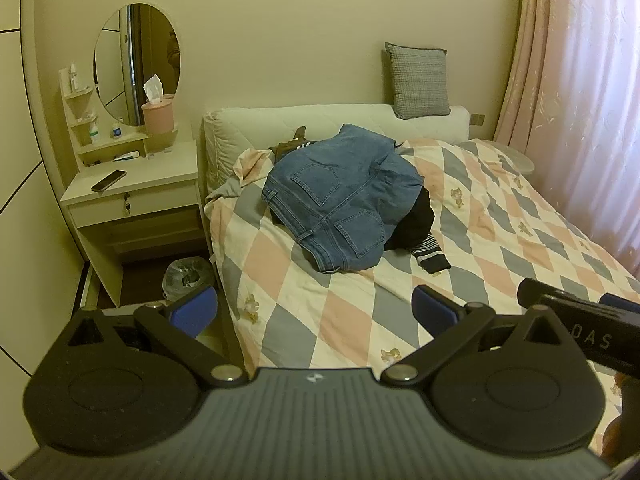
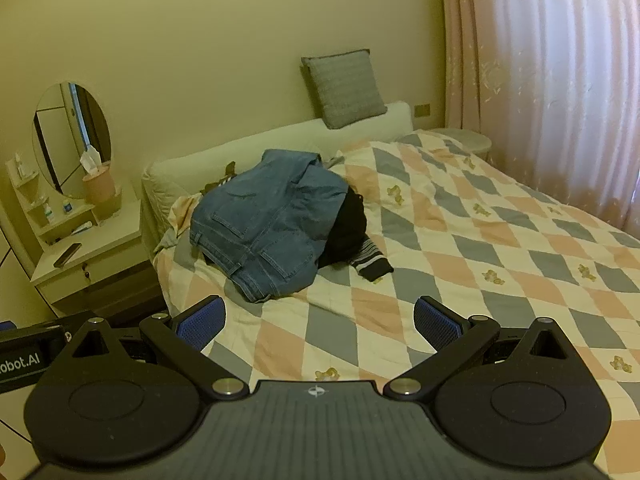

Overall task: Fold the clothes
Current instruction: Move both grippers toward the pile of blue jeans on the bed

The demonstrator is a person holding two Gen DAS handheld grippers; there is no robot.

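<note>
A pile of clothes lies near the head of the bed. On top are blue jeans (image 1: pixel 340 196) (image 2: pixel 268 220), back pockets up. Under them is a black garment (image 1: pixel 416 216) (image 2: pixel 348 228) with a striped cuff (image 1: pixel 430 256) (image 2: pixel 370 262) poking out toward me. A brown striped piece (image 1: pixel 294 145) shows behind the jeans. My left gripper (image 1: pixel 314 314) is open above the bed's near left corner, well short of the pile. My right gripper (image 2: pixel 320 322) is open too, over the quilt, nothing between its fingers. The right gripper's body (image 1: pixel 580 320) shows at the left wrist view's right edge.
The bed carries a checked pink, grey and cream quilt (image 1: pixel 500 216) (image 2: pixel 480 240). A grey cushion (image 1: pixel 418 80) leans on the headboard. Left of the bed stands a dressing table (image 1: pixel 132 184) with mirror, tissue box and phone (image 1: pixel 109 181). A bin (image 1: pixel 186 276) sits on the floor. Pink curtains (image 2: pixel 540 80) hang on the right.
</note>
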